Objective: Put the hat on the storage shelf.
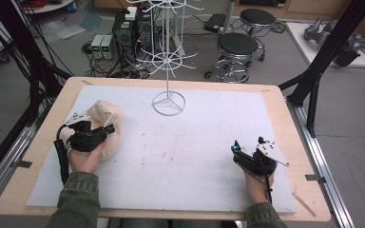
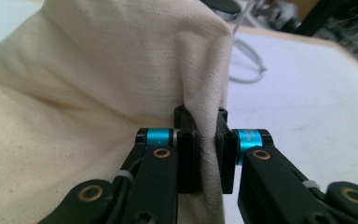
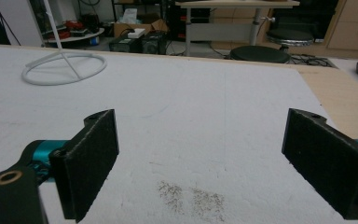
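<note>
At the tabletop's left, the left gripper (image 2: 207, 154) pinches a fold of the cream-coloured cloth bundle (image 1: 105, 124); lift slowly, keeping the pinch deep. The right gripper (image 3: 200, 163) rests wide open, holding nothing, near right

My left gripper (image 1: 105, 131) sits at the left, fingers (image 2: 189, 158) pinched tight on a fold of cream cloth (image 2: 98, 84), my forearm in its green sleeve coming in from below. My right gripper (image 1: 240, 153) rests low at the right, its fingers (image 3: 91, 158) spread wide with nothing between them.
</note>
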A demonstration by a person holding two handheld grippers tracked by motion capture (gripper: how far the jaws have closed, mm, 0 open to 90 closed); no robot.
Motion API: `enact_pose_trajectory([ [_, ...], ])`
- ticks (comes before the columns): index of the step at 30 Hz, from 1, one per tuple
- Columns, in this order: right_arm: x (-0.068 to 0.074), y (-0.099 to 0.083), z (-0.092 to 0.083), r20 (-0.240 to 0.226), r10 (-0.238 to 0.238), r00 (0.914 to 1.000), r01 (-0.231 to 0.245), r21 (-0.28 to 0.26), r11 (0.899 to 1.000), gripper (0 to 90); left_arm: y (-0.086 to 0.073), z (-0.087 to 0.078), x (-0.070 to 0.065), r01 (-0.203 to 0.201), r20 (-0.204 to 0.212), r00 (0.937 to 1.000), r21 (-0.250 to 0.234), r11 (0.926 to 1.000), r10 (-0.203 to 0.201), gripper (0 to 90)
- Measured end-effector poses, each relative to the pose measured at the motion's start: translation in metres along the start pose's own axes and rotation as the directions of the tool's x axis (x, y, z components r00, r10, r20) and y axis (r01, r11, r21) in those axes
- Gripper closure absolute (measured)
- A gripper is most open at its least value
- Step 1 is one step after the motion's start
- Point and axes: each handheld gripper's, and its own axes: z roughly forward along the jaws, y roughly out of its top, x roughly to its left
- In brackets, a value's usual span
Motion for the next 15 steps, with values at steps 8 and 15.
enact_pose_trajectory([
  [8, 0.0, 0.0, 0.0, 0.001, 0.003, 1.0, -0.003, 0.0, 1.0, 9.9, 0.023, -0.024, -0.016, -0.086, 0.061, 0.9935, -0.147, 0.9854, 0.096, 82.8],
  [15, 0.0, 0.0, 0.0, -0.001, 0.003, 1.0, -0.003, -0.001, 1.0, 9.9, 0.046, -0.04, -0.039, -0.148, 0.056, 0.9835, -0.296, 0.9438, 0.172, 82.7],
])
